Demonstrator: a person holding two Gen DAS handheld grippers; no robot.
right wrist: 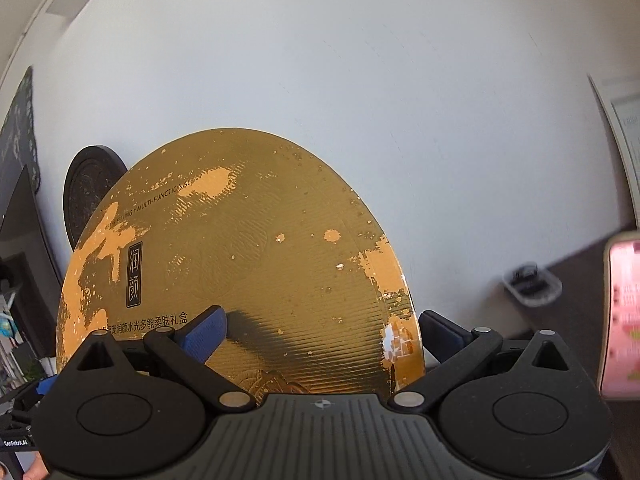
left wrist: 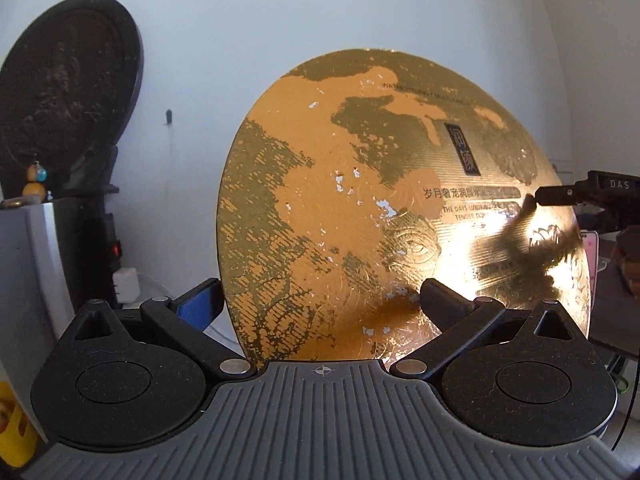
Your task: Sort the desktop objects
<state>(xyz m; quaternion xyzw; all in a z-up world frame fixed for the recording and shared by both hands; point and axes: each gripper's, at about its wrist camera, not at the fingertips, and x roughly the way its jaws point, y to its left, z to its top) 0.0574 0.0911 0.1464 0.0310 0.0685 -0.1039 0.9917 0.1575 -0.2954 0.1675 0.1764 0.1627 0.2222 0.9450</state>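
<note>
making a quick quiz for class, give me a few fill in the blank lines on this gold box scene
The round box is worn and coloured ____.
Both views show it standing against a ____ wall.
Left of it in the left wrist view stands a round ____ disc.
The phone at the right wrist view's edge shows a ____ screen.

Missing words: gold; white; black; pink

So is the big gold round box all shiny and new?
No, the gold round gift box looks worn: in the left wrist view its gold coating has flaked off in big orange patches and small white chips.
</note>
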